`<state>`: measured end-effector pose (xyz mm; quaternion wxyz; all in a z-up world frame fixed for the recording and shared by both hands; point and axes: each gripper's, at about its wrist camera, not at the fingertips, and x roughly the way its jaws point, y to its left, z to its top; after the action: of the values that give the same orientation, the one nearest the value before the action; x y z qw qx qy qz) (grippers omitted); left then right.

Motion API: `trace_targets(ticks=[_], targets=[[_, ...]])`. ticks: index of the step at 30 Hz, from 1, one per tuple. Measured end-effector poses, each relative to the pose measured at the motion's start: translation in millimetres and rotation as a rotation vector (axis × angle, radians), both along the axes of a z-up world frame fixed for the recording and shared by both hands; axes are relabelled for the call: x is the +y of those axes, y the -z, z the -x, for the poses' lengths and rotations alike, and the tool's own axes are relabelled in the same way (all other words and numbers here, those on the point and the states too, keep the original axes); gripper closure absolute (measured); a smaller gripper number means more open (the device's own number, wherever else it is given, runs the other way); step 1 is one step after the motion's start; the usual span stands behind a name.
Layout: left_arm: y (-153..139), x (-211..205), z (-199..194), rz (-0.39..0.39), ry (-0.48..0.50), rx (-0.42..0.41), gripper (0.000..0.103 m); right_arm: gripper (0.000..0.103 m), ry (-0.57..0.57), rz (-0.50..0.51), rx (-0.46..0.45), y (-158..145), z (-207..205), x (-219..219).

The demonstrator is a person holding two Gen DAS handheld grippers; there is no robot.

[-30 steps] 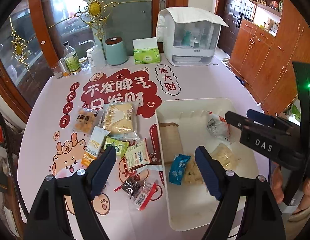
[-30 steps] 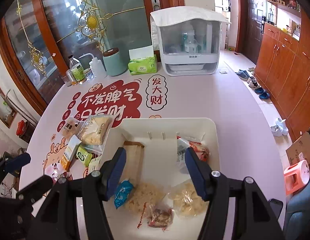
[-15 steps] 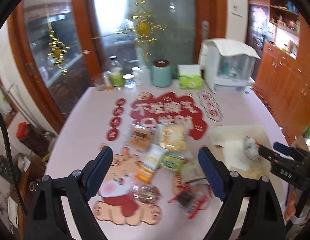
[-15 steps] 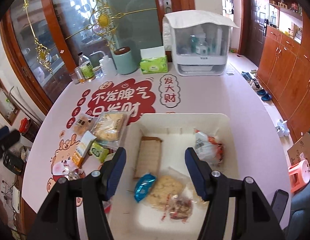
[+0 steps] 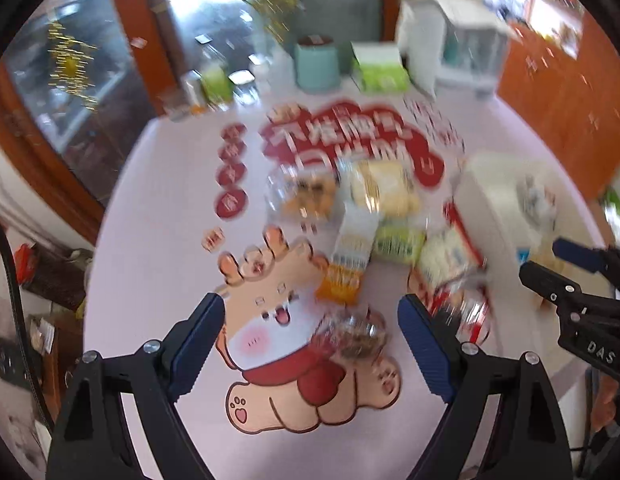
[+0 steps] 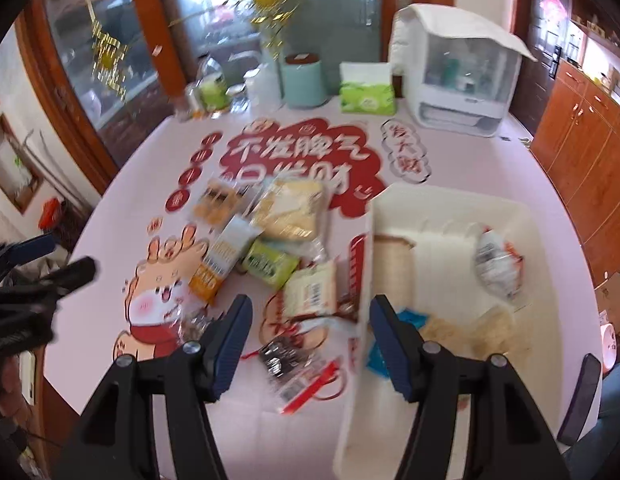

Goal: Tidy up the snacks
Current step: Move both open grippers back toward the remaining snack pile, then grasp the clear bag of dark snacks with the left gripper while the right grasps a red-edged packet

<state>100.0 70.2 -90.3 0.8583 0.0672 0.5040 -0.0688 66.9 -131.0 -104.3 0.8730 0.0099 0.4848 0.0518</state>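
wooden cabinets (image 6: 581, 128), glass doors (image 6: 214, 20), daylight

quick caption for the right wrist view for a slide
Open right gripper above loose snack packets beside a white bin already holding several snacks.

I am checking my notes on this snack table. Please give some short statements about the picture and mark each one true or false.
1. The white bin already holds some snacks. True.
2. The left gripper grips a packet. False: it is open and holds nothing.
3. The green packet lies on the table, outside the bin. True.
4. The right gripper is shut on the blue packet. False: it is open; that packet lies in the bin.
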Motion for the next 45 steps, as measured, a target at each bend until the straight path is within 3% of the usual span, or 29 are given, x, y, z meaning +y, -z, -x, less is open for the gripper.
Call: trace_targets(ticks=[5, 9, 14, 20, 23, 28, 30, 31, 32, 36, 45], targets=[[58, 5, -14, 0.016, 0.105, 0.126, 0.015, 0.041, -0.055, 0.046, 0.058, 39, 9, 40], [93, 12, -22, 0.082, 0.146, 0.226, 0.015, 0.042, -0.105, 0.103, 0.087, 68, 15, 67], [121, 11, -32, 0.156, 0.162, 0.316, 0.015, 0.042, -0.136, 0.201, 0.13, 105, 8, 80], [140, -1, -39, 0.202, 0.191, 0.371, 0.015, 0.041, -0.124, 0.232, 0.22, 140, -6, 71], [147, -9, -43, 0.214, 0.191, 0.389, 0.015, 0.042, -0.122, 0.236, 0.222, 148, -9, 66], [155, -17, -47, 0.228, 0.186, 0.409, 0.019, 0.041, -0.108, 0.148, 0.236, 151, -16, 55], [159, -20, -48, 0.226, 0.188, 0.414, 0.03, 0.045, -0.096, 0.106, 0.251, 153, -18, 50], [160, -21, -48, 0.245, 0.195, 0.425, 0.034, 0.055, -0.092, 0.107, 0.247, 152, -18, 49], [161, -23, -48, 0.26, 0.193, 0.43, 0.039, 0.056, -0.094, 0.105, 0.244, 151, -18, 50], [156, -27, -46, 0.26, 0.201, 0.389, 0.049, 0.058, -0.092, 0.112, 0.248, 151, -17, 51], [142, -11, -30, 0.23, 0.166, 0.321, 0.052, 0.059, -0.086, 0.06, 0.258, 145, -7, 50]])
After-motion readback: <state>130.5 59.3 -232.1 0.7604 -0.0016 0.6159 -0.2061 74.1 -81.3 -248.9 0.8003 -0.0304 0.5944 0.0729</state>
